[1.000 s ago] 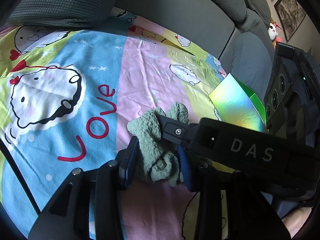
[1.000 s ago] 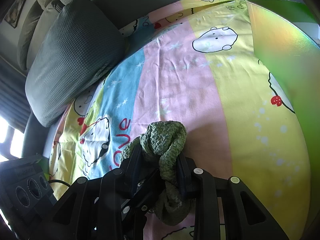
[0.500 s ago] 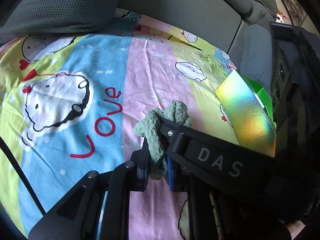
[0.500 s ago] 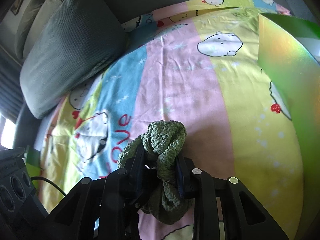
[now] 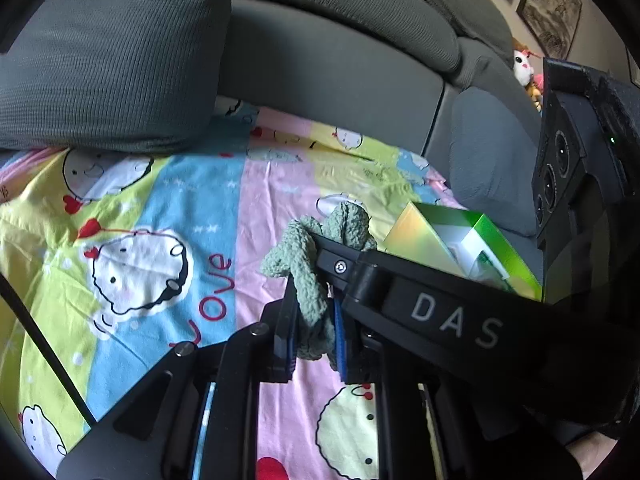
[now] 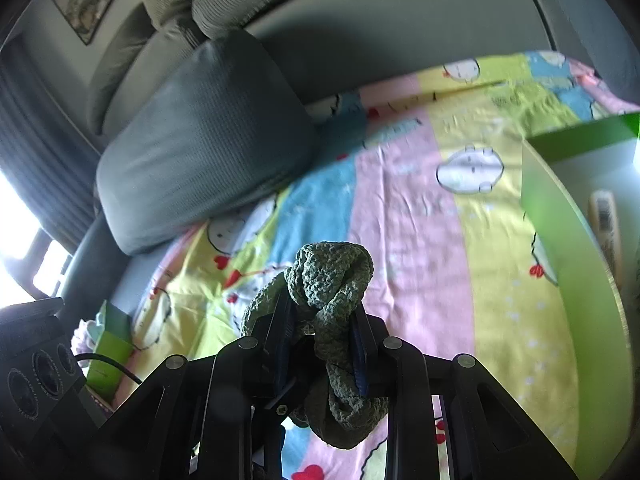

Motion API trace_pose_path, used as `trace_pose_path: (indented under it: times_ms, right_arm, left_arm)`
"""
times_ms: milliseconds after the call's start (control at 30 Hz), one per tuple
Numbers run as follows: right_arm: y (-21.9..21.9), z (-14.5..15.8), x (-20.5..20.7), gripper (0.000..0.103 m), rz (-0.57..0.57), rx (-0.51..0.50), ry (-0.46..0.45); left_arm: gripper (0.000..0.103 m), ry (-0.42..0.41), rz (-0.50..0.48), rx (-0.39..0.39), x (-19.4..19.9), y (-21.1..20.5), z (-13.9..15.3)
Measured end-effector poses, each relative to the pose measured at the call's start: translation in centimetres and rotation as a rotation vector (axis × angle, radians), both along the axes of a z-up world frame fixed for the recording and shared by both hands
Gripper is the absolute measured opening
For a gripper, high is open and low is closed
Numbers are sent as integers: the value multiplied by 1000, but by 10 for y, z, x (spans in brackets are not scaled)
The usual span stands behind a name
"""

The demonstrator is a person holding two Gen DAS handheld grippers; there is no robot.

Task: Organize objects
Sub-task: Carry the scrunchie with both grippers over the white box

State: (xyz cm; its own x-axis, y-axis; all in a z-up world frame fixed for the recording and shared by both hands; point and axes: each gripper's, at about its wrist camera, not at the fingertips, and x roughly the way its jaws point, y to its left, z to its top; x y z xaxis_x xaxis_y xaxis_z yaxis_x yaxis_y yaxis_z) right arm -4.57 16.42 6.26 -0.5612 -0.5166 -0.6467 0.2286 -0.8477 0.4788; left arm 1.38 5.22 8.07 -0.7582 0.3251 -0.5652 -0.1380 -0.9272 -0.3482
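In the left wrist view, a grey cushion (image 5: pixel 104 76) is seen at far left on a cartoon-print sheet (image 5: pixel 168 208). At centre, a green cloth (image 5: pixel 316 280) is pinched between the blue pads of the left hand-held gripper (image 5: pixel 314 340), clear above the sheet. The right hand-held gripper (image 5: pixel 344 268) is seen crossing in from the right, its tip in the same cloth. An open green box (image 5: pixel 472 248) with something white inside is shown just right of the cloth, and a plush toy (image 5: pixel 526 72) on the sofa back beyond.

In the right wrist view, a small green carton (image 6: pixel 110 352) is shown at lower left, hidden from the other camera. The cloth (image 6: pixel 332 280) is seen knotted and clamped between the right hand-held gripper's (image 6: pixel 320 344) pads.
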Motion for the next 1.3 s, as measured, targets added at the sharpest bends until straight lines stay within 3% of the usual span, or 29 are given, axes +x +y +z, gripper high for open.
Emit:
trace_pose_path:
  times_ms: [1300]
  right_arm:
    - [51, 70, 49, 28, -59, -96, 237]
  left_arm:
    - [12, 276, -89, -54, 44, 45, 62]
